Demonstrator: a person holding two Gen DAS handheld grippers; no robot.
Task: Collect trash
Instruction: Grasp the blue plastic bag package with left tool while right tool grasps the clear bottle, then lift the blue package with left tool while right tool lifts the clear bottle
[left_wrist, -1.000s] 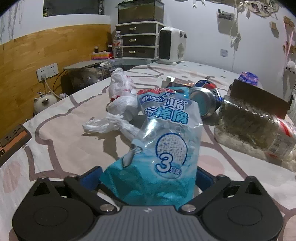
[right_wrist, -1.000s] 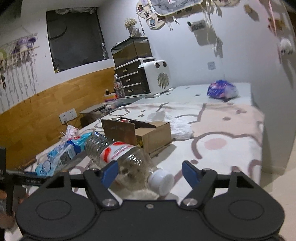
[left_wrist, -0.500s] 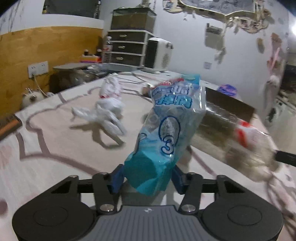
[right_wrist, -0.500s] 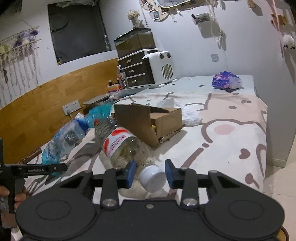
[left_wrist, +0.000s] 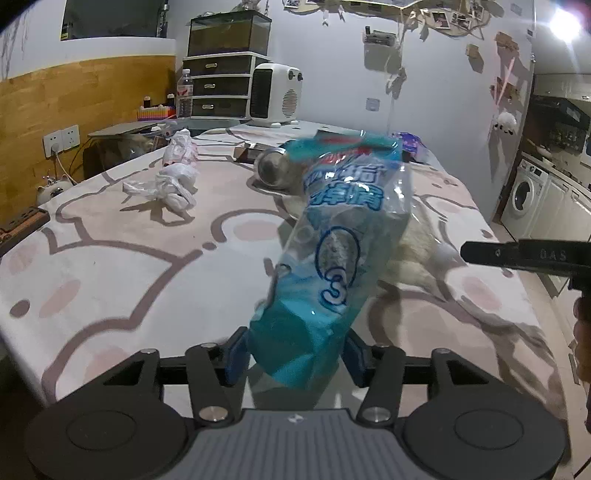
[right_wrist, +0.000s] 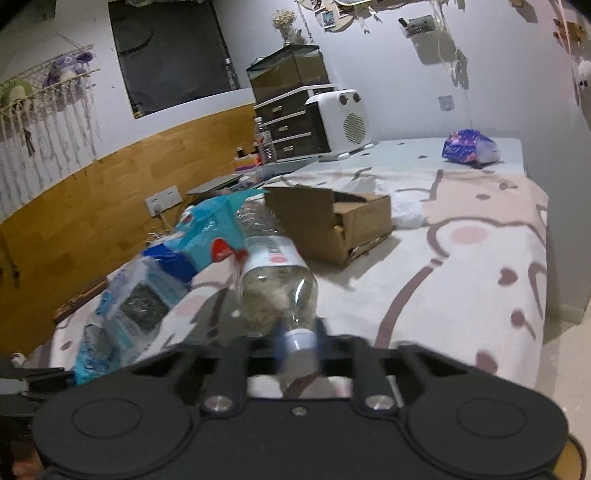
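- Centre of my left view: blue packet (left_wrist: 343, 236), long axis rising up-right from my left gripper (left_wrist: 295, 354); jaws opening slightly, pads pressing its lower end.
- Lower centre, right view: my right gripper (right_wrist: 299, 341) clamped on the bottle (right_wrist: 275, 280) cap, body pointing away.

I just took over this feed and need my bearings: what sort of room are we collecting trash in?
Probably a lived-in home room, a bedroom or studio. A patterned blanket covers the wide flat surface, a washing machine stands at the right, and a drawer unit with a small white heater sits by the wall.

Two claw-mounted views, shared bed (left_wrist: 122, 258)
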